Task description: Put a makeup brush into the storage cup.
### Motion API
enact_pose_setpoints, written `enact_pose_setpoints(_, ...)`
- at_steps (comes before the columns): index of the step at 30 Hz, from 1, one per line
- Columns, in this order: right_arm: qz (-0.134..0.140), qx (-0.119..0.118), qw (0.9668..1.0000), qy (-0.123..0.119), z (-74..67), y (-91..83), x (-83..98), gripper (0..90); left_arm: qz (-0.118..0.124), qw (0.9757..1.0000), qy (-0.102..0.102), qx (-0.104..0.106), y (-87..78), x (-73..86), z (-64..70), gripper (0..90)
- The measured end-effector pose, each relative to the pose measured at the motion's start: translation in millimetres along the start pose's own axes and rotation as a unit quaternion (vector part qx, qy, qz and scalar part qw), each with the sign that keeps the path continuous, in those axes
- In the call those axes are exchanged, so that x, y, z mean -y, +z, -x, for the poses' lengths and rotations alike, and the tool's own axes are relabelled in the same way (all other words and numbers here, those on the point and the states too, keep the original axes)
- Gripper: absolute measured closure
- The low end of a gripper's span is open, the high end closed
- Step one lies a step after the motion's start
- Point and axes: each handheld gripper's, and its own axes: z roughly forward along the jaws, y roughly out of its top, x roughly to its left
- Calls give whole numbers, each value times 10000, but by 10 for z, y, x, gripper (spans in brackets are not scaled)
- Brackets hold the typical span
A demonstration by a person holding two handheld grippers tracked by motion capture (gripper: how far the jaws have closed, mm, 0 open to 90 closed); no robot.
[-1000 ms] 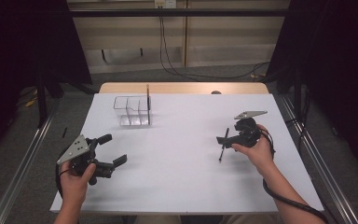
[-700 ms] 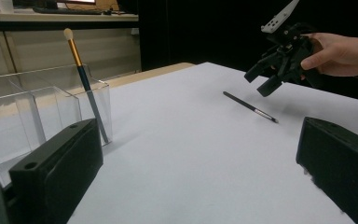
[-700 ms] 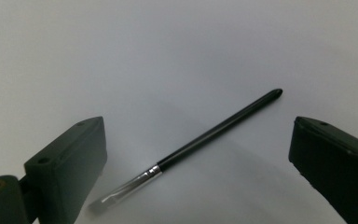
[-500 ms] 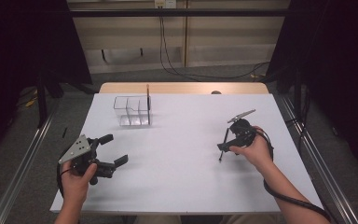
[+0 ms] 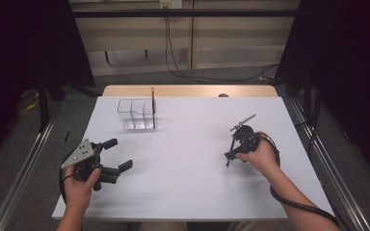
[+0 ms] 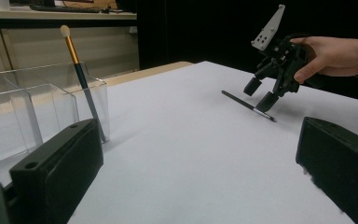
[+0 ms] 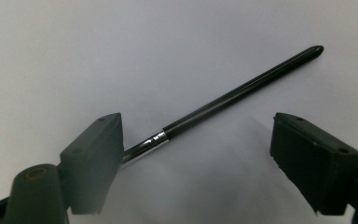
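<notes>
Since the earlier frame your right gripper [image 5: 234, 150] has tipped further down over the brush and its jaws have just been closing; your left gripper [image 5: 117, 155] has not shifted.

Working from the left: you hold the left gripper low above the white table [image 5: 183, 192], jaws apart and empty, pointed across toward the work. That looks like a waiting posture, clear of the pick-up. Beyond it, near the far left of the table, stands the clear organiser [image 5: 137, 114], with a gold-and-dark brush [image 6: 79, 70] leaning upright in one compartment. I judge it to be the destination, set well apart from the pick-up point.

At the right, the thin black brush [image 7: 242, 91] lies flat on the table, between your right gripper's jaws. They straddle it but do not yet press on it; one jaw sits at the ferrule end, the other stands off the handle. The straddle suits a squeeze across the shaft.

This brush is slender, with a glossy black handle, rounded tip and short silver ferrule; its bristles are hidden.
</notes>
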Motion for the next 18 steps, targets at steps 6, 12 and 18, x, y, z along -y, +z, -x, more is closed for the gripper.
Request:
enact_pose_setpoints(6,-86,8,9999,-86,-34,38,-4,265,-19,10000,-13,11,7,1,-2,7)
enact_pose_setpoints(12,-101,-70,9999,-40,-37,40,7,319,-17,10000,1,13,10,-2,-1,7)
enact_pose_setpoints(18,-122,-52,9999,-48,-34,21,4,440,-26,10000,13,12,12,-3,0,8)
